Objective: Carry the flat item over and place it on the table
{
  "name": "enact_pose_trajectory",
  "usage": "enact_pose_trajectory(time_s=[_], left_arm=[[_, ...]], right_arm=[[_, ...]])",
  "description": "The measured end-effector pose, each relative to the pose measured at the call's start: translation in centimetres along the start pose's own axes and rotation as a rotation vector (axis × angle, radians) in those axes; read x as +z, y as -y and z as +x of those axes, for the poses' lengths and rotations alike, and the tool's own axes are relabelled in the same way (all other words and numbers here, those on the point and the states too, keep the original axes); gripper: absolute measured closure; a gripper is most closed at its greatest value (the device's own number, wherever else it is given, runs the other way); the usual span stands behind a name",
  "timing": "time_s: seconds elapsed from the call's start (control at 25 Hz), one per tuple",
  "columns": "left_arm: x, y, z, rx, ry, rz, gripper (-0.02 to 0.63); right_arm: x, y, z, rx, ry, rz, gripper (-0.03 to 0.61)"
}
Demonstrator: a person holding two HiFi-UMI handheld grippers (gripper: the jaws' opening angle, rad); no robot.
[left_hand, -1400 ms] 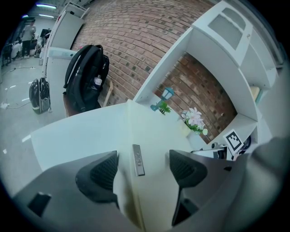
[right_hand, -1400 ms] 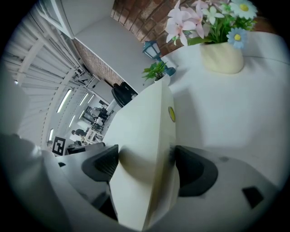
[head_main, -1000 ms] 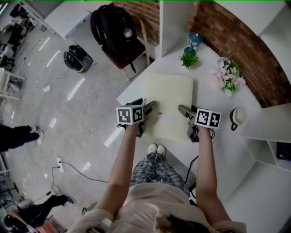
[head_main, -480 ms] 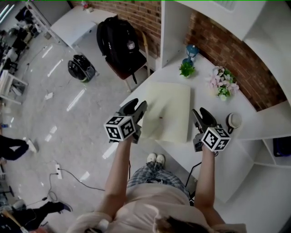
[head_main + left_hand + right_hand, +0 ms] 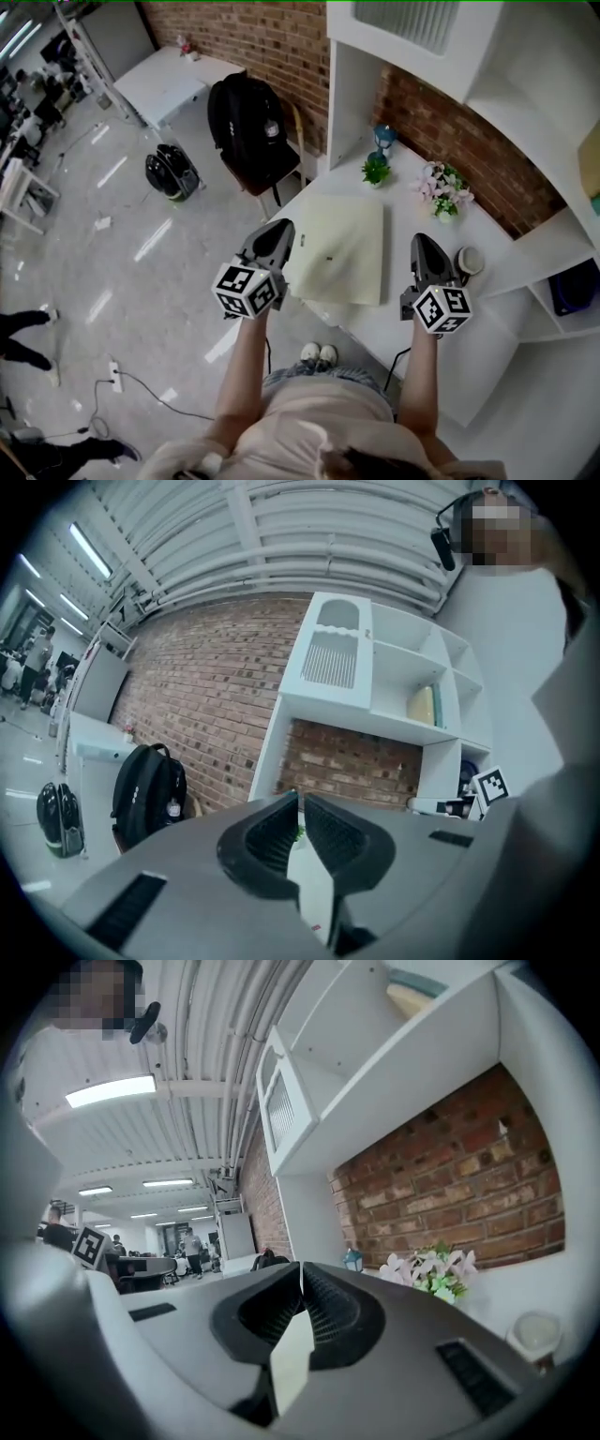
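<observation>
The flat item (image 5: 342,246), a pale yellow sheet, lies on the white table (image 5: 422,337), its near edge at the table's front. My left gripper (image 5: 279,228) hangs in the air beside the sheet's left edge. My right gripper (image 5: 424,240) is raised off its right side. Both have just been closing, and nothing is between the jaws. In the left gripper view the left gripper (image 5: 300,799) has its tips together and points at the brick wall. The right gripper (image 5: 301,1267) also has its tips together in its own view.
At the table's back stand a small green plant (image 5: 375,171), a blue lantern (image 5: 380,141) and pink flowers (image 5: 442,192). A cup (image 5: 466,261) sits right of my right gripper. White shelves (image 5: 553,187) rise on the right. A black backpack (image 5: 248,117) rests on a chair to the left.
Both grippers have lifted away from the sheet's two side edges, and their open jaws have shut. The sheet stays flat on the table.
</observation>
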State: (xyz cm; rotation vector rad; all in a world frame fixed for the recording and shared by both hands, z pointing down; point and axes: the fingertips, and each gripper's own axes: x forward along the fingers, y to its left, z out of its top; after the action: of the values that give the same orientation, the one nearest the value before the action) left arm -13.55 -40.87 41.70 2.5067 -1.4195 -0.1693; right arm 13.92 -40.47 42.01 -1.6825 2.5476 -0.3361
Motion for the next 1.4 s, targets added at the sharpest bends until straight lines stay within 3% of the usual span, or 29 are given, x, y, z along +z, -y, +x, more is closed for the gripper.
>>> enact_pose_trajectory(time_s=[0.2,0.6,1.4], left_arm=[[1.5,1.2,-0.9,-0.015,0.033,0.068,0.584],[2.1,1.7,-1.7,-0.016,0.047,0.05,0.586],[1.4,1.9,-1.8,-0.02,0.034,0.009,0.586]], right_arm=[[2.3,0.0,-1.9,-0.034,0.065,-0.047,0.56],[3.7,0.4,-4.4,-0.092,0.129,-0.105,0.561],[2.9,1.5,-4.9,-0.113,0.084,-0.132,0.563]])
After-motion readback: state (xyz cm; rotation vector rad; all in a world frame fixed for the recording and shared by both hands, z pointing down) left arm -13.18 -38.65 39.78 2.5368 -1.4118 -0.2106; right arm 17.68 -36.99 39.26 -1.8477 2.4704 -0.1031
